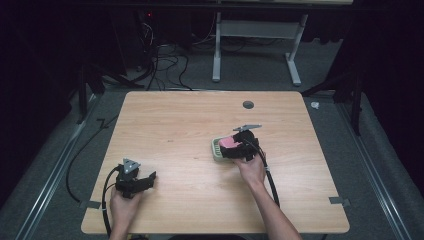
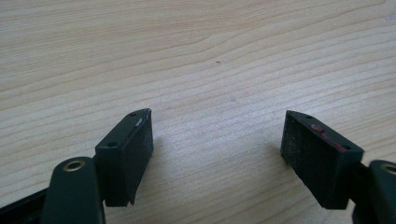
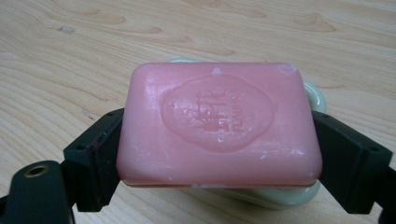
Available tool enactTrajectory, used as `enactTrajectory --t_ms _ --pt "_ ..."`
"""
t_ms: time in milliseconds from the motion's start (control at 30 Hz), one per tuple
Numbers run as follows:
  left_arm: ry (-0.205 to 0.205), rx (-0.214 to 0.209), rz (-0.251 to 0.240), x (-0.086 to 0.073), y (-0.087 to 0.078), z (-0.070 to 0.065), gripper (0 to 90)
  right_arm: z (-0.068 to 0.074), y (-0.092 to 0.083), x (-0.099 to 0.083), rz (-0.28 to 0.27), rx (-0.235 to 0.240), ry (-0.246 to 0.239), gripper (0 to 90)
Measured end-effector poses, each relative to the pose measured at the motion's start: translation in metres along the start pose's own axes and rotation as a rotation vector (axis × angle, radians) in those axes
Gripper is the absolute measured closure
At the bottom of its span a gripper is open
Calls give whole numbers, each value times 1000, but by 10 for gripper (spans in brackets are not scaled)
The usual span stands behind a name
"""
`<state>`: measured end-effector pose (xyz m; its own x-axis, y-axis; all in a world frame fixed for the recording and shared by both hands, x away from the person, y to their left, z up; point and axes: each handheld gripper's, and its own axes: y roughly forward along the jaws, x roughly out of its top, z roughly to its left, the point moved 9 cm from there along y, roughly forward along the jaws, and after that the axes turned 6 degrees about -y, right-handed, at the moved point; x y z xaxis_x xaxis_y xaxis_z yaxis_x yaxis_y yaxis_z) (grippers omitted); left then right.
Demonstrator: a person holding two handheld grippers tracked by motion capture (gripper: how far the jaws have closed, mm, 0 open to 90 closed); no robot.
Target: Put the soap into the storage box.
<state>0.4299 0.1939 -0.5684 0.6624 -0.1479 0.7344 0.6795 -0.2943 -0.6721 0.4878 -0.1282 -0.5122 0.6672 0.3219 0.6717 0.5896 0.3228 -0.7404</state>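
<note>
Right now my right gripper (image 3: 212, 154) clamps the pink soap (image 3: 219, 123) by its short ends, above the green dish (image 1: 216, 148). Probably firm, slick; hold flat sides. Left gripper (image 2: 217, 149) gapes empty over the bench (image 2: 196, 46).

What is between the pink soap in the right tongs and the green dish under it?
Nothing visible. The right tongs grip the pink soap by its sides directly over the green dish; contact between soap and dish cannot be told.
</note>
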Motion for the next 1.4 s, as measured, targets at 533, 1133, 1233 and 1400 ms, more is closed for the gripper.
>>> enactTrajectory --t_ms 533,1133,1233,1400 --pt "2 -2 0 0 0 0 257 -1 21 -4 62 -42 15 138" --pt "4 -4 0 0 0 -1 257 -1 30 -8 82 -49 33 136" --pt "3 -4 -1 0 0 -1 257 -2 32 -9 83 -53 37 134" --pt "3 -4 -1 0 0 -1 257 -2 34 -10 79 -54 35 132"
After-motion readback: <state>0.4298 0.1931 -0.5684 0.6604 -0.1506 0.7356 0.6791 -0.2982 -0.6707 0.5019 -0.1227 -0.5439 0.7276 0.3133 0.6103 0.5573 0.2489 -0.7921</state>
